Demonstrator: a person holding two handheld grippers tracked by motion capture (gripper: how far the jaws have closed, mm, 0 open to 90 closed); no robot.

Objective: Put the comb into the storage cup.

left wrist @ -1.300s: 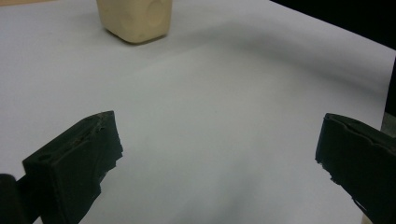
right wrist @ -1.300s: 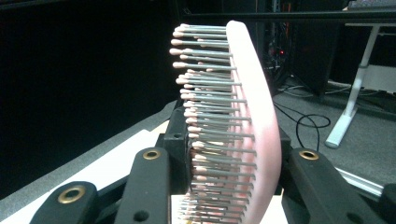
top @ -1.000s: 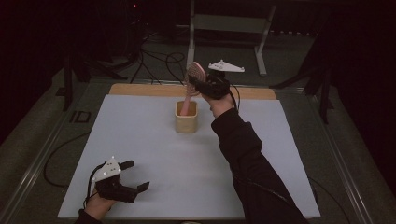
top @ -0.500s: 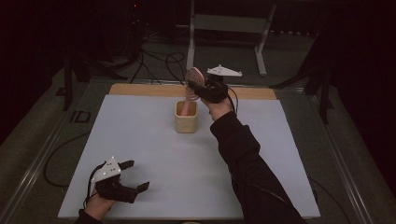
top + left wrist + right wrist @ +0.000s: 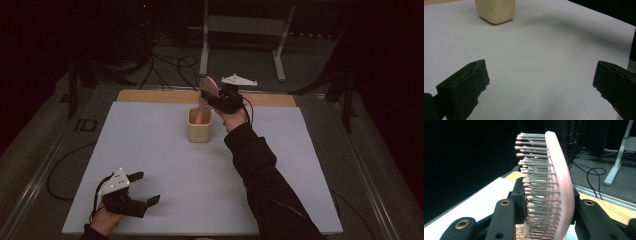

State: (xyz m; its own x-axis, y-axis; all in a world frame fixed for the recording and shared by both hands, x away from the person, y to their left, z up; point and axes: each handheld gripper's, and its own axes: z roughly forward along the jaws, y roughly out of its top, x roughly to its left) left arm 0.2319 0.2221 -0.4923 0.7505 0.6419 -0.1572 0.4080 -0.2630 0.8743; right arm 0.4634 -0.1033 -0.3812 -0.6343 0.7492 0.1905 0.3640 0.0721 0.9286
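Observation:
A pink hairbrush (image 5: 205, 89) with grey bristles stands upright, its lower end inside a cream cup (image 5: 199, 126) at the far middle of the white mat. My right gripper (image 5: 216, 98) is shut on the hairbrush (image 5: 554, 185) around its head, just above the cup. In the right gripper view the bristles face left and the jaws press on both sides of the brush. My left gripper (image 5: 142, 188) rests low over the near left of the mat, open and with nothing in it. The left gripper view has the cup (image 5: 495, 10) far ahead beyond the wide-apart jaws.
The white mat (image 5: 150, 150) covers a table with a wooden strip (image 5: 150, 96) along its far edge. A metal stand (image 5: 240, 30) and cables (image 5: 170, 62) lie on the floor beyond. The person's dark sleeve (image 5: 265, 180) crosses the right half of the mat.
The right gripper has sunk a little with the hairbrush, bringing it lower into the cup. The left gripper has stayed in place.

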